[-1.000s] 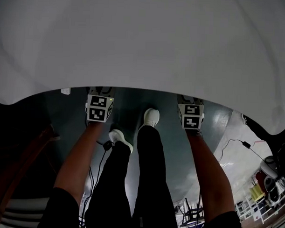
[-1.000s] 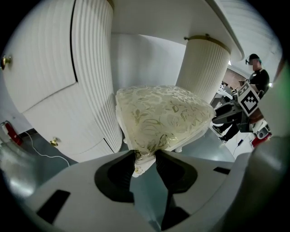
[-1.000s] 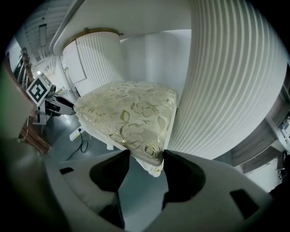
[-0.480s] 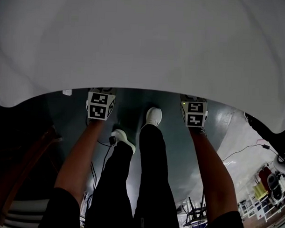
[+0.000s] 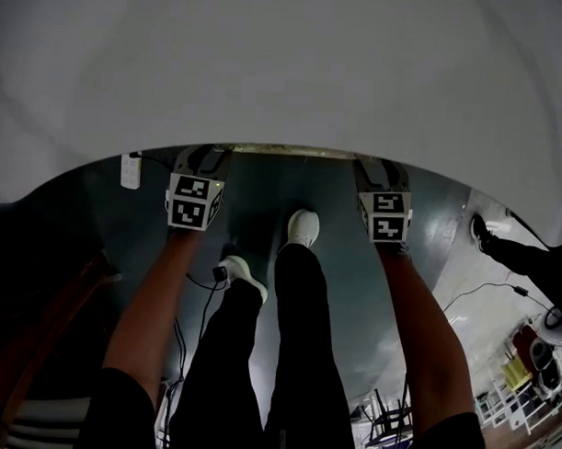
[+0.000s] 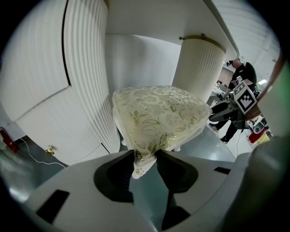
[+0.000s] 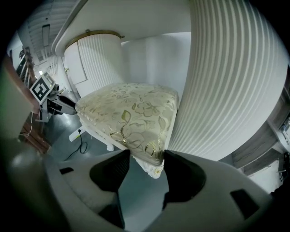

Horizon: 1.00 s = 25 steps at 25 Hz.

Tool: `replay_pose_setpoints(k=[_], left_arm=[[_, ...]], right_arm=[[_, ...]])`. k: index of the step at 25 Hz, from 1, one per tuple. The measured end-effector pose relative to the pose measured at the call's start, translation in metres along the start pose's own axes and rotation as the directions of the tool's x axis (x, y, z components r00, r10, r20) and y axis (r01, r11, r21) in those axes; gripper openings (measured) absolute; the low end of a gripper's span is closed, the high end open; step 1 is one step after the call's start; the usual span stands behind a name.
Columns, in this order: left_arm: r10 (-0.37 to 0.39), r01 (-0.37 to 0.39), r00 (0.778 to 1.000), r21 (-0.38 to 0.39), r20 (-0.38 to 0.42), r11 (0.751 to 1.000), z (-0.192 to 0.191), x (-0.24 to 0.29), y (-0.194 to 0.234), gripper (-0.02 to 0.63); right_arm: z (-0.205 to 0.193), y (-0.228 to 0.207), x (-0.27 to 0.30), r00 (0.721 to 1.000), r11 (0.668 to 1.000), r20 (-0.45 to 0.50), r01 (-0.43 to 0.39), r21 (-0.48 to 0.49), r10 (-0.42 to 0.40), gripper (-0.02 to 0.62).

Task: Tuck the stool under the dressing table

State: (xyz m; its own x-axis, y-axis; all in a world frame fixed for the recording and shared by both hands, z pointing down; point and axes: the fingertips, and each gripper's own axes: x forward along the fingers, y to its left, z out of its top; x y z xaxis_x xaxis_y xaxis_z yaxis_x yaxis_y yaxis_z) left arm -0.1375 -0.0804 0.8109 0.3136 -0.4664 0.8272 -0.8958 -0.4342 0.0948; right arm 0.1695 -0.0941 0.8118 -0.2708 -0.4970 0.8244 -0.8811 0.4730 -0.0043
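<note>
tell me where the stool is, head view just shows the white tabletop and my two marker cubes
Observer: The stool sits in the gap between the dressing table's two fluted pedestals, under its top.
Operator: left grip ok
Observer: The left gripper has the stool's near-left corner between its jaws, pads on the fabric, and the jaws are opening.
Operator: and right
Observer: The right gripper is closed on the other near corner, close beside the right-hand pedestal.
</note>
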Motion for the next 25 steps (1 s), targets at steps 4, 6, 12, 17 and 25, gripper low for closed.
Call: replay_pose_setpoints(k=[4,6,12,17,25], left_arm=[[-0.043,0.043,0.998,-0.002,-0.04,0.999,-0.006,0.0,0.001,0.163],[-0.072,0.071,0.996,-0.006,-0.058,0.997,-0.007,-0.008,0.002,0.178],[-0.037,0.045,0.997,-0.121,0.07,0.992,0.003,-0.076,0.005,0.178],[-0.052,0.084,0.981,-0.168,0.188,0.982,0.022,-0.156,-0.035,0.178],[-0.09,0.166,0.923,-0.176,0.375,0.97,0.081,-0.314,-0.111,0.178]], right_arm=[[-0.001,-0.002,-0.01,1.0,1.0,0.003,0.024,0.015,-0.024,0.247],[0.001,-0.001,-0.023,0.999,0.997,0.025,0.028,0.075,-0.03,0.247],[0.029,0.021,-0.09,0.988,0.98,0.148,0.006,0.2,-0.037,0.247],[0.062,0.058,-0.167,0.97,0.963,0.239,-0.026,0.269,-0.04,0.247],[0.128,0.11,-0.316,0.917,0.934,0.392,-0.077,0.35,-0.072,0.247]])
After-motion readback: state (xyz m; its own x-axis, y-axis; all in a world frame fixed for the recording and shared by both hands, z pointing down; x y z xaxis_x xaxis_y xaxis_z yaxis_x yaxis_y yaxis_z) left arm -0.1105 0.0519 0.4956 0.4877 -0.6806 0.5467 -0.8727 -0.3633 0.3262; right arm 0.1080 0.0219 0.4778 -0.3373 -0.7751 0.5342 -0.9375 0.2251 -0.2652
